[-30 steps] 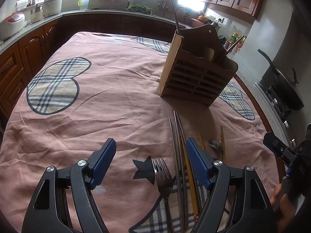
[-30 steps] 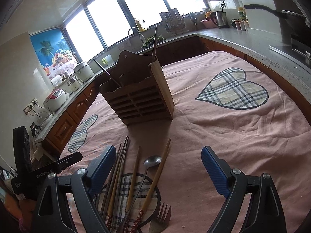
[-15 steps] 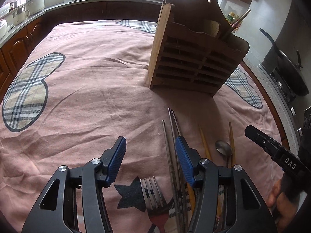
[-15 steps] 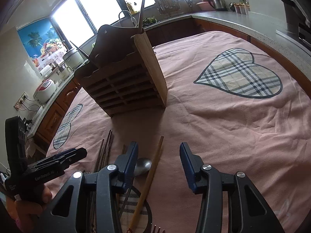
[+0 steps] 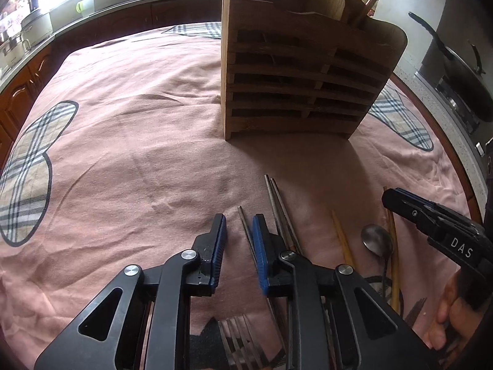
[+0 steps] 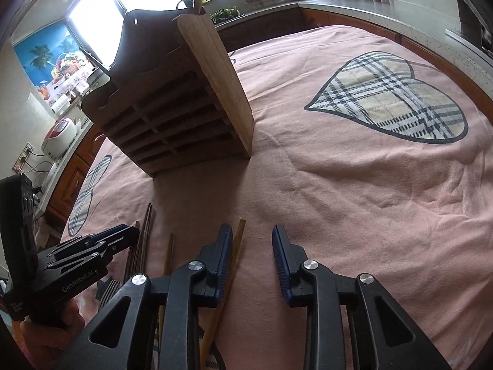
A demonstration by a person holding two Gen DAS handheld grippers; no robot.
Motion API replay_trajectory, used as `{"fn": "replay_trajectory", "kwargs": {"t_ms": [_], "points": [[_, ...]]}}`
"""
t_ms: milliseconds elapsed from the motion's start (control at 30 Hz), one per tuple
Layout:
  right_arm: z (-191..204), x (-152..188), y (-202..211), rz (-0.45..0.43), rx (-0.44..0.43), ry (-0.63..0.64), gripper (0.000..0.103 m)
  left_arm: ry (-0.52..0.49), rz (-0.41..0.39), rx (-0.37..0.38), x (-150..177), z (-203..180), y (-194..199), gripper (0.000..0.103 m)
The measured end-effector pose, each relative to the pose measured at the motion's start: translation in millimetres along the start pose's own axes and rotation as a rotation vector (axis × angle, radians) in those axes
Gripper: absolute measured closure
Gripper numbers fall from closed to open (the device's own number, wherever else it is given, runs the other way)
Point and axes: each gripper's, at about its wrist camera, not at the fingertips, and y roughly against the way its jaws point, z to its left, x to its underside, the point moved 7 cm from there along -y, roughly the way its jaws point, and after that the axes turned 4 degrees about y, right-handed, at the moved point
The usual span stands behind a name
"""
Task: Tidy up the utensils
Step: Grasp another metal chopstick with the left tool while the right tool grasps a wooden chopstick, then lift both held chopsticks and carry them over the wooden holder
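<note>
Nearest, left gripper: fingers closing, narrow gap left, a single metal chopstick between them, lying against the right pad; firm pinch not confirmable, no lift visible

Fork flat on the surface under the left gripper body, tines just showing

Right gripper: fingers closing, gap wider than the left's; wooden chopstick just inside the left pad, right pad well clear of it, so not yet pinched

Loose on the pink cloth between the two grippers, all roughly parallel: metal chopstick pair, second wooden chopstick, spoon with bowl toward the rack; the wooden chopstick under the right gripper runs along the far side of the spoon

Farther back: wooden utensil rack upright on the cloth, well apart from the loose pieces. Top compartments already holding a wooden spoon or spatula head and at least one stick handle; exact contents partly hidden

Judgement on progress: early. A few items appear stowed; fork, spoon and every chopstick seen here are on the surface. Step in hand looks like a two-handed pickup, one chopstick per gripper. Left to do: secure both grips, carry to the rack, then the remaining pieces

Beyond: kitchen counters, window, wok at the far right
</note>
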Motion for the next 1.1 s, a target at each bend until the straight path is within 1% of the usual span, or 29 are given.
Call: {"fn": "replay_trajectory", "kwargs": {"t_ms": [33, 67, 133, 200, 333, 367, 400, 533, 667, 733, 833, 1100], "points": [[2, 0, -1, 0.001, 0.004, 0.008, 0.077, -0.010, -0.001, 0.000, 1, 1, 0, 0.093], [4, -1, -2, 0.003, 0.006, 0.017, 0.078, -0.012, 0.001, 0.005, 2, 2, 1, 0.094], [7, -1, -4, 0.010, 0.010, 0.033, 0.082, -0.012, 0.013, 0.022, 4, 4, 3, 0.095], [10, 0, -5, 0.016, 0.018, 0.049, 0.086, -0.029, 0.020, 0.019, 4, 3, 3, 0.095], [14, -1, -8, 0.030, 0.033, 0.083, 0.089, -0.048, 0.021, 0.007, 2, -1, 2, 0.096], [14, 0, -9, 0.035, 0.029, 0.084, 0.093, -0.045, 0.021, 0.009, 2, -1, 2, 0.096], [14, -1, -9, 0.036, 0.027, 0.084, 0.094, -0.037, 0.022, 0.016, 1, -2, 1, 0.097], [13, -3, -3, 0.026, 0.011, 0.066, 0.095, 0.030, 0.028, 0.066, 2, 5, 7, 0.098], [16, -6, 13, -0.005, -0.013, 0.061, 0.096, 0.074, 0.003, 0.103, 4, 9, 22, 0.099], [17, -8, 23, -0.025, -0.022, 0.060, 0.096, 0.098, -0.021, 0.135, 2, 10, 37, 0.099], [22, -14, 41, -0.059, -0.049, 0.060, 0.096, 0.113, -0.066, 0.164, -1, 11, 62, 0.100], [41, -27, 85, -0.161, -0.084, 0.087, 0.097, 0.128, -0.186, 0.200, -5, 14, 127, 0.100]]}}
